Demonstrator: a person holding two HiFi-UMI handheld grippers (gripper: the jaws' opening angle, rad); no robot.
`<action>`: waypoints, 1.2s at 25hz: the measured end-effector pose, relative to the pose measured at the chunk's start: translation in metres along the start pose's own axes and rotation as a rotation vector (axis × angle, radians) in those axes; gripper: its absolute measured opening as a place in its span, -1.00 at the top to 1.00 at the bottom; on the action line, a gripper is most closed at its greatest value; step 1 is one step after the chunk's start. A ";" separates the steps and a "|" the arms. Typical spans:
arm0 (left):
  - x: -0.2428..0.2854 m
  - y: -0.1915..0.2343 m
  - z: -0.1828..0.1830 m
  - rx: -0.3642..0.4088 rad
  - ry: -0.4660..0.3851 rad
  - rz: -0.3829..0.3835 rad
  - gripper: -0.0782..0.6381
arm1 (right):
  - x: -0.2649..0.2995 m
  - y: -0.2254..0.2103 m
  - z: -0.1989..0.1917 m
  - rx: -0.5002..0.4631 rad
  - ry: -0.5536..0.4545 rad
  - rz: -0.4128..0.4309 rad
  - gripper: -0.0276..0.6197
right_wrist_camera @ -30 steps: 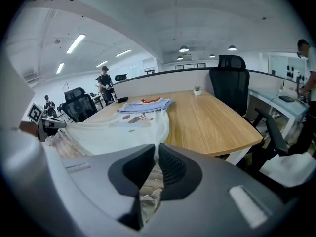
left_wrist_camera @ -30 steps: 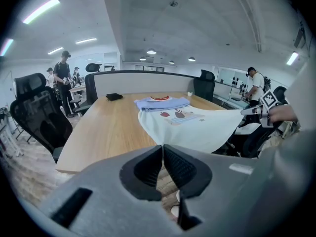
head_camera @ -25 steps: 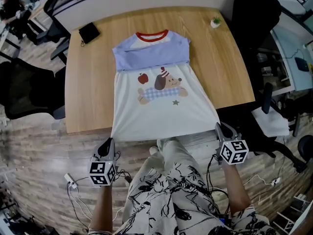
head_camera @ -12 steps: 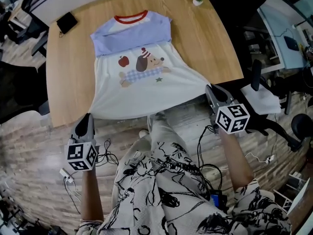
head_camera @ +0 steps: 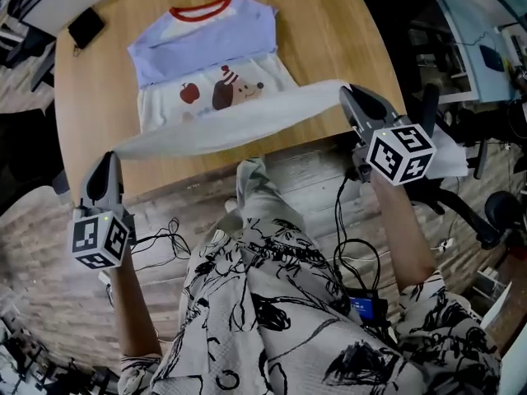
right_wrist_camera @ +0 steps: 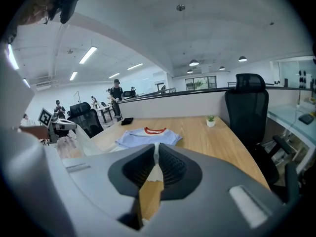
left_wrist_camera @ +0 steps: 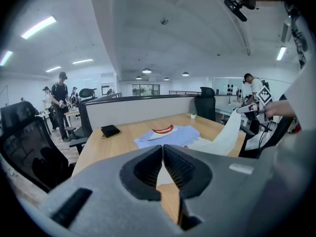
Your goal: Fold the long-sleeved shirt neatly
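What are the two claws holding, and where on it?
The shirt, by its bottom hem: the left gripper pinches one corner, the right gripper the other.

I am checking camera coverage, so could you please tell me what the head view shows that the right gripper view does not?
Only the head view: the dog print and the cube on the right tongs. Only the right gripper view: ceiling lights and distant people. Both: the shirt with its hem pinched in the right tongs, the wallet and the table.
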State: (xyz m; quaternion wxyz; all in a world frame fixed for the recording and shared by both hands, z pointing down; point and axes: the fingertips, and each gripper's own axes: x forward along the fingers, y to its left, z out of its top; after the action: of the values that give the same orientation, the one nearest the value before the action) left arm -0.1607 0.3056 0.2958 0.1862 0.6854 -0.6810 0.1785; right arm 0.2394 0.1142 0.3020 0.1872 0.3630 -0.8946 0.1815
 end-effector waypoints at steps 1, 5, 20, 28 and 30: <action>0.004 0.005 0.006 0.000 -0.001 0.005 0.73 | 0.008 -0.002 0.008 0.002 -0.008 0.003 0.81; 0.023 0.019 0.029 0.001 -0.015 0.027 0.73 | 0.036 -0.014 0.034 0.013 -0.028 0.013 0.81; 0.115 0.083 0.098 -0.053 -0.038 0.141 0.73 | 0.139 -0.059 0.116 0.025 -0.042 0.050 0.81; 0.159 0.115 0.123 -0.059 -0.044 0.162 0.73 | 0.194 -0.071 0.147 0.010 -0.027 0.064 0.81; 0.173 0.127 0.122 -0.067 -0.036 0.149 0.73 | 0.209 -0.073 0.152 0.009 -0.020 0.055 0.81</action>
State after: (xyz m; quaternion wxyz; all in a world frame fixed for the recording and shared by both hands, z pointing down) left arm -0.2873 0.0945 0.2772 0.1829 0.6293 -0.7389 0.1568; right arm 0.1219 -0.1264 0.2822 0.1715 0.3410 -0.9052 0.1868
